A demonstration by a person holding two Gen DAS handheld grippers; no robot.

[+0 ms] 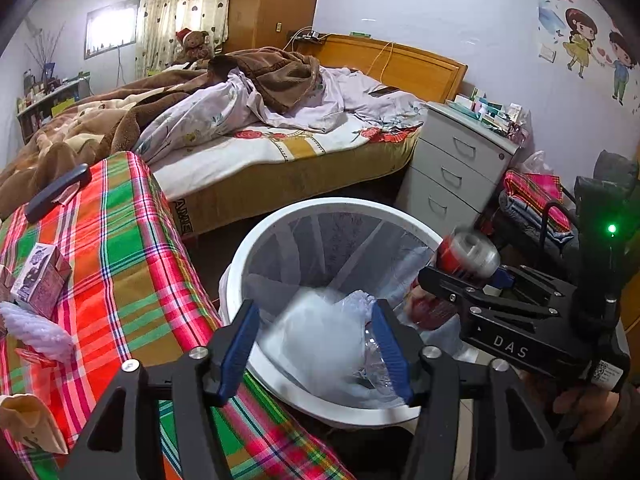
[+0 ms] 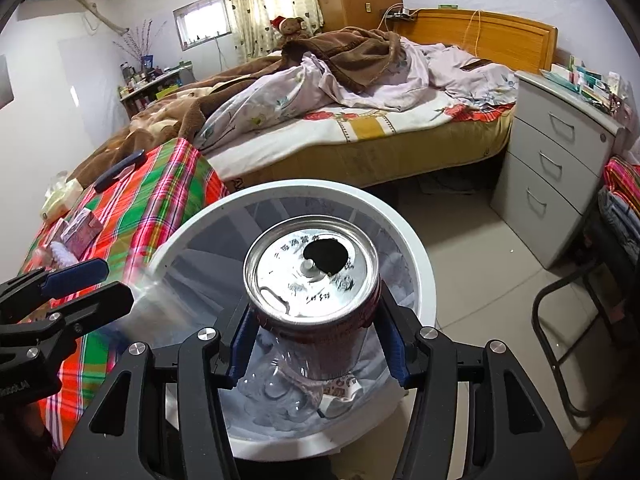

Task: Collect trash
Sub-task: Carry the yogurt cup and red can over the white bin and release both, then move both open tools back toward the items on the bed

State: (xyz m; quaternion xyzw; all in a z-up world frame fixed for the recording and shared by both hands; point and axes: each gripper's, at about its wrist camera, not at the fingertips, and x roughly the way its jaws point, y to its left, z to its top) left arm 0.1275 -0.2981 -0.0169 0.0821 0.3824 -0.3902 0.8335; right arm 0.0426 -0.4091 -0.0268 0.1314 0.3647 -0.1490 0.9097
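Note:
A white trash bin (image 1: 256, 236) with a clear liner stands beside the plaid-covered table (image 1: 132, 264); it also shows in the right wrist view (image 2: 416, 248). My right gripper (image 2: 318, 344) is shut on a red drink can (image 2: 312, 276) and holds it over the bin; the can shows in the left wrist view (image 1: 466, 254). My left gripper (image 1: 316, 344) is open over the bin's near rim, and a blurred clear plastic piece (image 1: 316, 336) sits between its fingers, over the bin. A crushed clear bottle (image 2: 288, 392) lies inside the bin.
On the table lie a purple carton (image 1: 38, 280), a white ridged item (image 1: 32, 328), a tan wrapper (image 1: 28, 424) and a black bar (image 1: 56, 192). A bed (image 1: 280, 148) is behind, a grey drawer unit (image 1: 456, 168) to the right, a black chair frame (image 2: 560, 344) nearby.

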